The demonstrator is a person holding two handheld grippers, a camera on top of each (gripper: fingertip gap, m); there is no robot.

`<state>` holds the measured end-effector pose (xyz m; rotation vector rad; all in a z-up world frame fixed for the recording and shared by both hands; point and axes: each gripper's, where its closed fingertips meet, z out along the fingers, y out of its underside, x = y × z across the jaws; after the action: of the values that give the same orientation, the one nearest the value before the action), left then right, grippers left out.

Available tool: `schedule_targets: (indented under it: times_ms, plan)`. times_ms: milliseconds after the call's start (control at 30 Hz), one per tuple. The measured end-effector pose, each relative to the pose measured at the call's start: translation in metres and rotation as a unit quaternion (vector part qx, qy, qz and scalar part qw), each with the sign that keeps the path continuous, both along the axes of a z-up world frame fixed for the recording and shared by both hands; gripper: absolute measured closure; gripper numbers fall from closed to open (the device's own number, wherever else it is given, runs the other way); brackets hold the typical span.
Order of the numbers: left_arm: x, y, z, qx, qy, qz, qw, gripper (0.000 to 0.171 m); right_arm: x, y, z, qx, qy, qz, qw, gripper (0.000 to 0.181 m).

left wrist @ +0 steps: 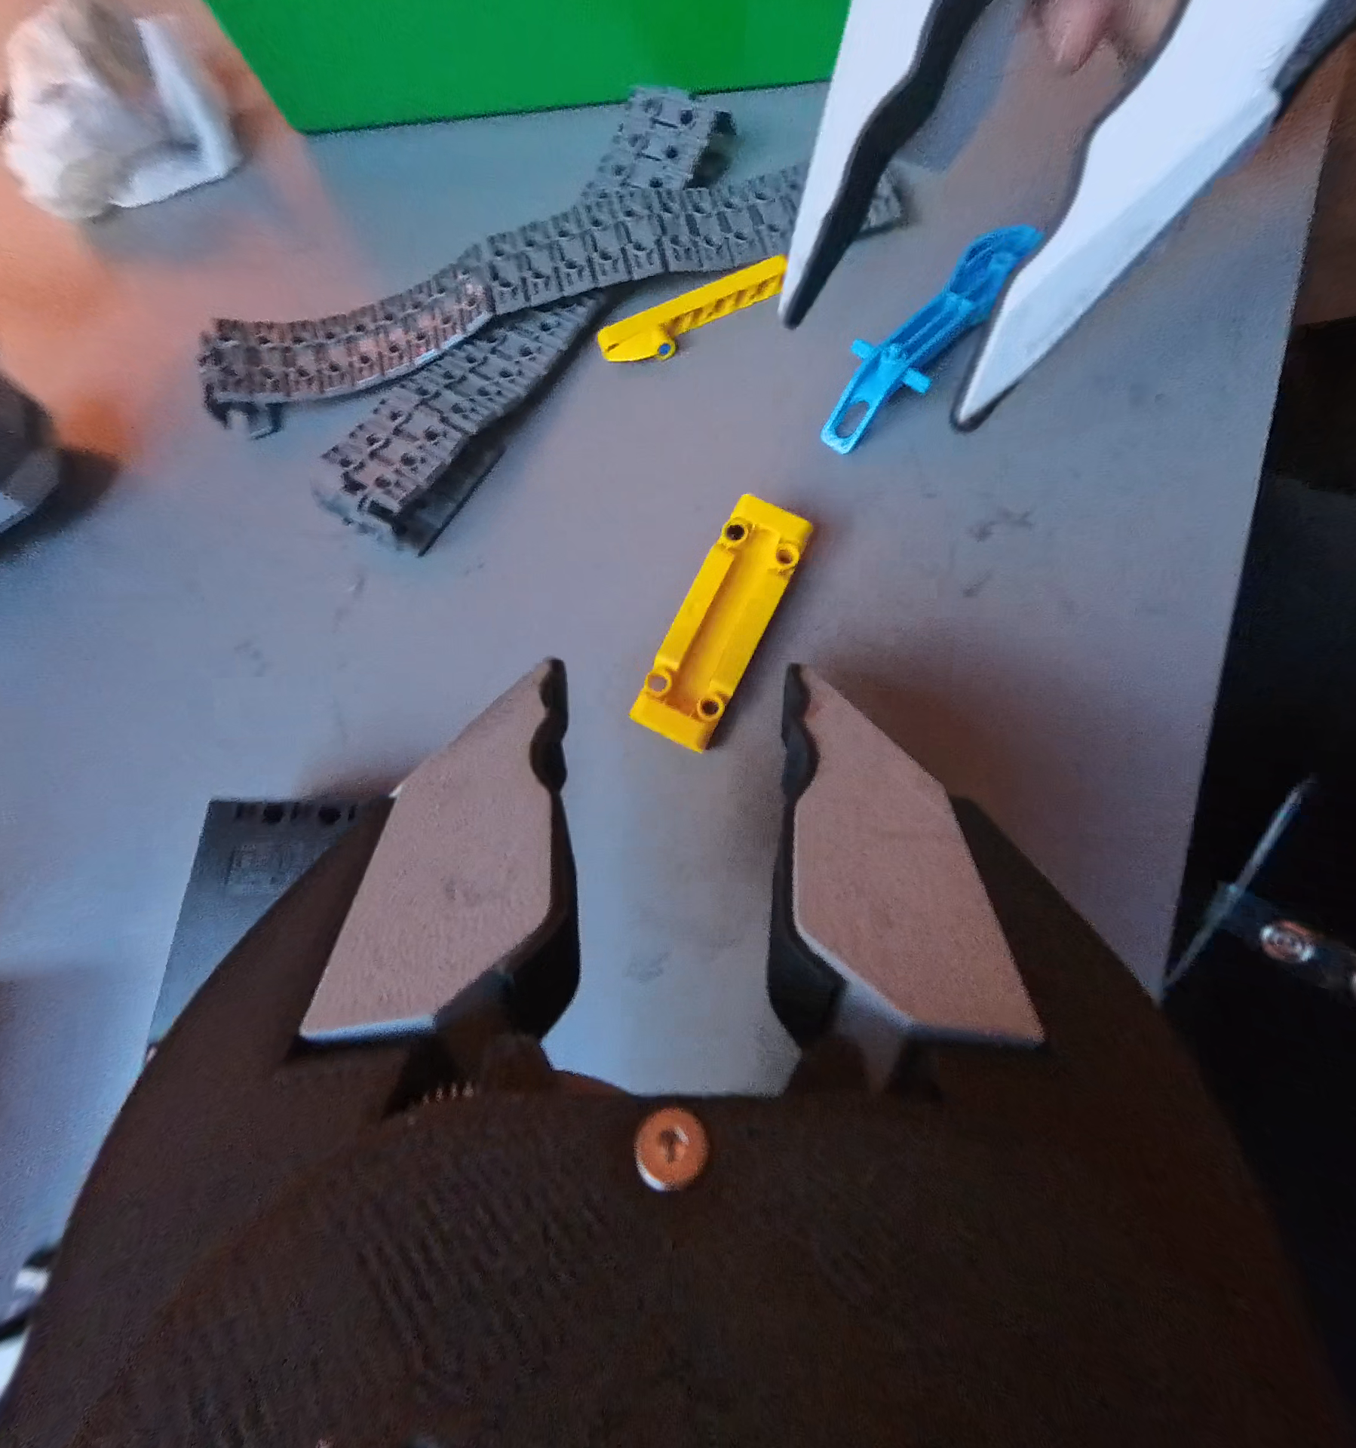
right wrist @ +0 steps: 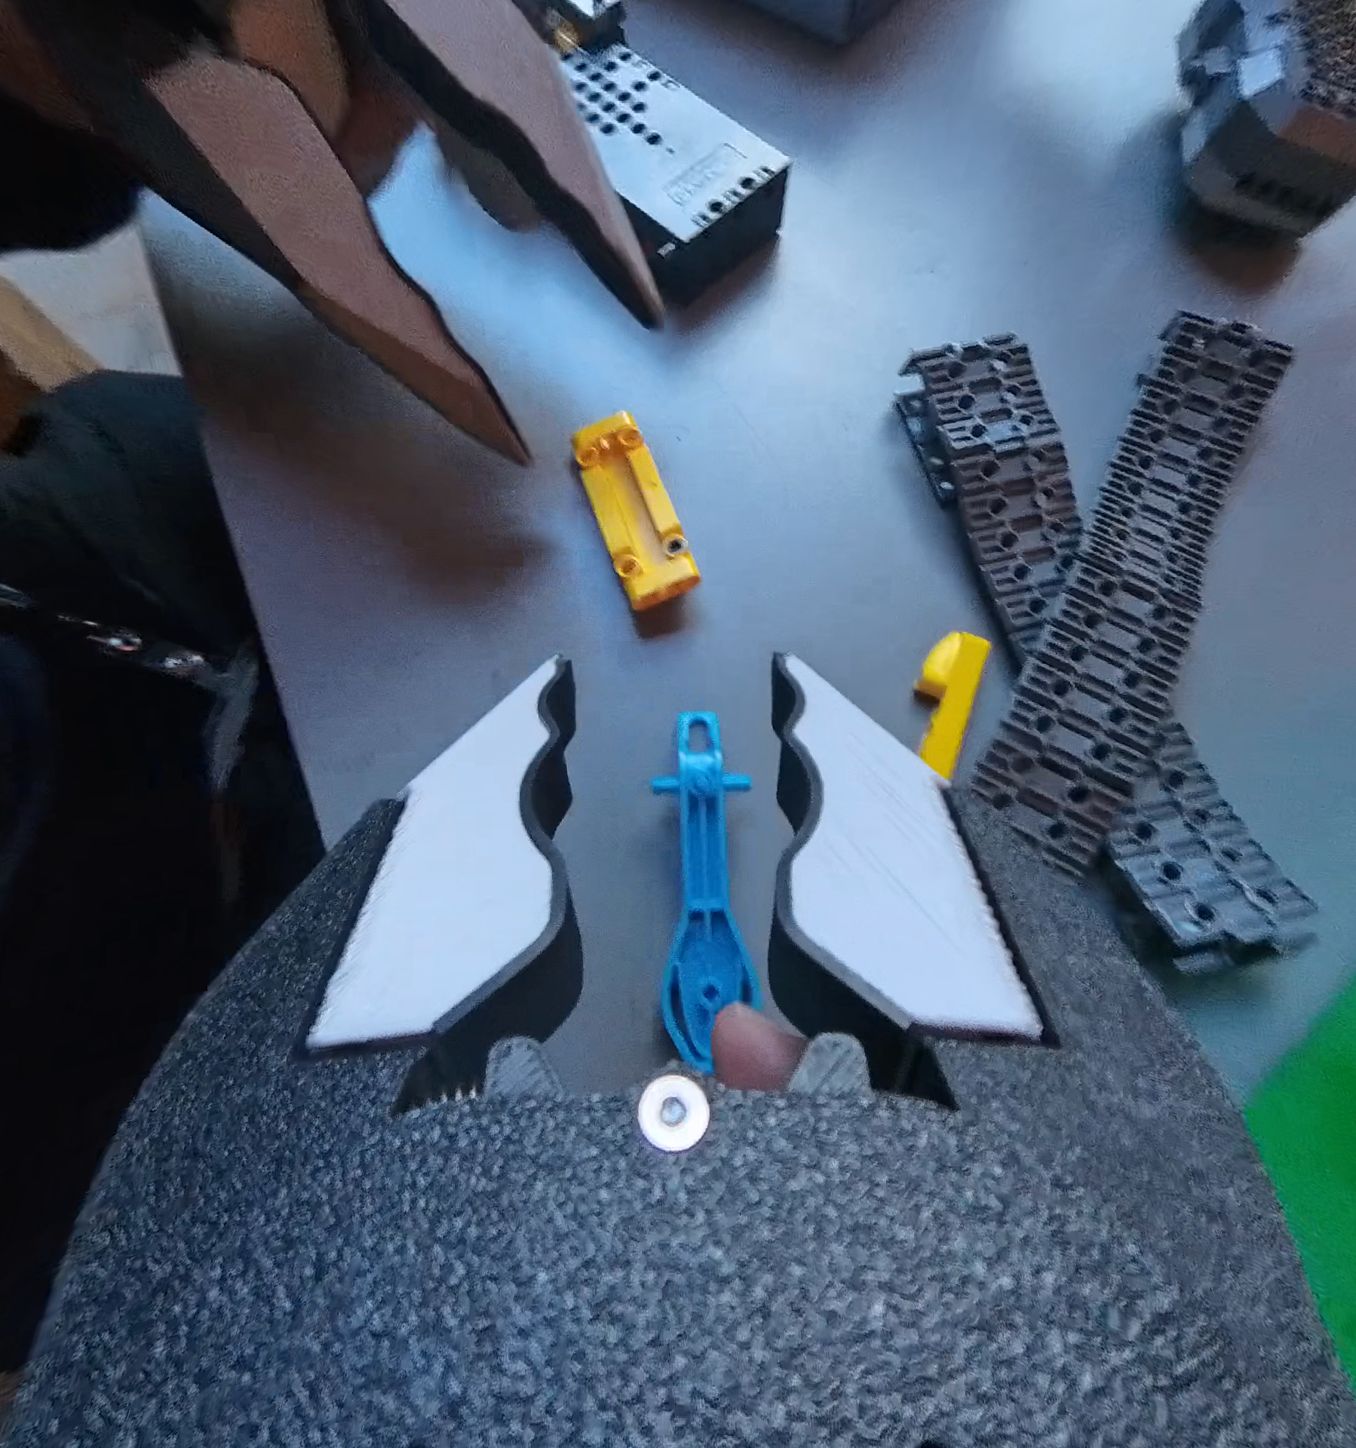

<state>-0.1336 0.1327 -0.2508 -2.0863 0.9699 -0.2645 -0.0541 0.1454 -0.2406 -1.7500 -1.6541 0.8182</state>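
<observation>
Claw point(right wrist: 671, 678) spread astride ribbed blue plastic lever point(right wrist: 702, 862).

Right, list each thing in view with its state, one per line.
Left claw: open, empty, above the grey table.
Right claw: open, straddling the blue plastic lever piece.
Blue plastic lever piece: flat on table, ungripped.
Yellow rectangular plastic block: lying flat, holes up.
Yellow plastic beam: flat.
Dark grey plastic track strips: crossed, overlapping.
</observation>
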Motion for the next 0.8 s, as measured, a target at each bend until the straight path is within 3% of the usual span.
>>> schedule_targets:
  times_ms: [133, 233, 267, 400, 500, 567, 600, 700, 800]
  plan:
    - [0.006, 0.003, -0.022, -0.037, 0.042, -0.036, 0.998, 0.118, -0.014, -0.003, -0.011, 0.019, -0.014, -0.002, 1.000, 0.134]
    - [0.014, 0.002, -0.022, -0.038, 0.037, -0.063, 0.997, 0.139, -0.025, -0.004, -0.018, 0.011, -0.014, -0.002, 1.000, 0.135]
    - [0.017, 0.003, -0.023, -0.037, 0.030, -0.071, 0.996, 0.146, -0.027, -0.003, -0.021, 0.007, -0.018, -0.003, 1.000, 0.135]
    - [0.026, 0.005, -0.020, -0.085, -0.044, -0.061, 0.994, 0.147, -0.030, 0.008, -0.023, 0.057, -0.028, -0.009, 0.998, 0.134]
    - [0.037, -0.007, -0.008, -0.156, -0.160, -0.067, 0.972, 0.147, -0.033, 0.005, -0.007, 0.106, 0.019, 0.003, 0.994, 0.132]
    - [0.043, -0.018, 0.009, -0.218, -0.251, -0.082, 0.940, 0.147, -0.033, -0.012, 0.003, 0.121, 0.047, 0.045, 0.991, 0.129]
    - [0.042, -0.019, 0.014, -0.236, -0.280, -0.077, 0.927, 0.148, -0.031, -0.019, 0.004, 0.139, 0.046, 0.065, 0.987, 0.138]
    - [0.040, -0.032, 0.021, -0.280, -0.308, -0.095, 0.904, 0.147, -0.028, -0.025, 0.005, 0.193, 0.034, 0.089, 0.977, 0.154]
    - [0.042, -0.044, 0.020, -0.308, -0.315, -0.107, 0.891, 0.147, -0.029, -0.035, 0.009, 0.185, 0.043, 0.097, 0.977, 0.165]
